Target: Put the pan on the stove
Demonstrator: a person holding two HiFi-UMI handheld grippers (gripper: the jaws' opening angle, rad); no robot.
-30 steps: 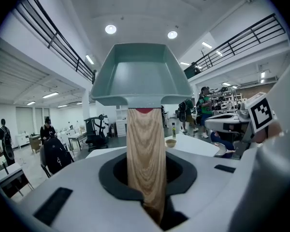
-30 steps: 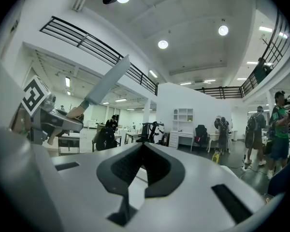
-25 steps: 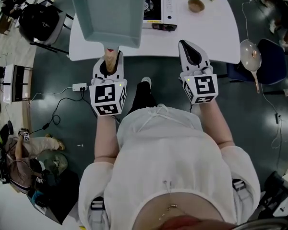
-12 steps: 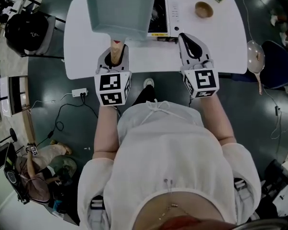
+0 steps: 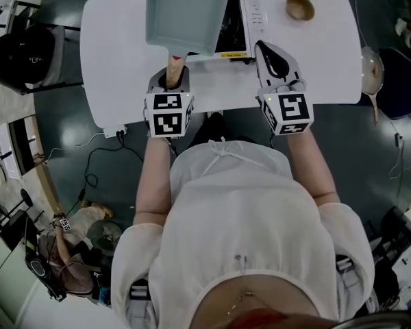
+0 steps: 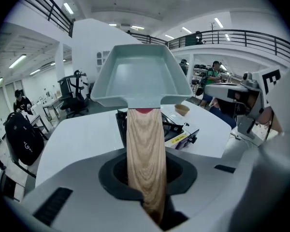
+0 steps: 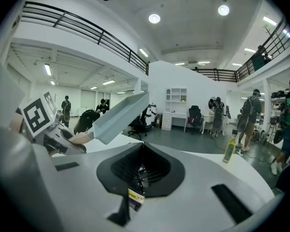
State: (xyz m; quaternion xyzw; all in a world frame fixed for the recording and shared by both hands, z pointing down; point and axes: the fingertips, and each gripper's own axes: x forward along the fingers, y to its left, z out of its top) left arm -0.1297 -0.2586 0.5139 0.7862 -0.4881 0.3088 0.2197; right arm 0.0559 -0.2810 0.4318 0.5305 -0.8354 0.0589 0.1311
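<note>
A square pale teal pan [image 5: 188, 12] with a wooden handle [image 5: 175, 66] is held up level above the white table [image 5: 116, 60]. My left gripper [image 5: 172, 79] is shut on that handle [image 6: 145, 149], and the pan's body [image 6: 140, 76] hangs in front of it. The pan covers the left part of the black and white portable stove [image 5: 241, 26], which stands on the table behind it [image 6: 176, 129]. My right gripper [image 5: 271, 55] is shut and empty, just right of the pan near the stove's front edge. In the right gripper view the pan [image 7: 118, 115] shows at the left.
A small wooden bowl [image 5: 300, 7] and a yellow-green bottle [image 7: 228, 150] stand at the table's far right. A second pan [image 5: 372, 74] rests on a chair off the right end. Cables and a power strip lie on the floor to the left. People stand farther back in the hall.
Both grippers and the pan have moved forward from the table's near edge to over the table. The pan now overlaps the stove's left part. The grip on the handle is unchanged.
</note>
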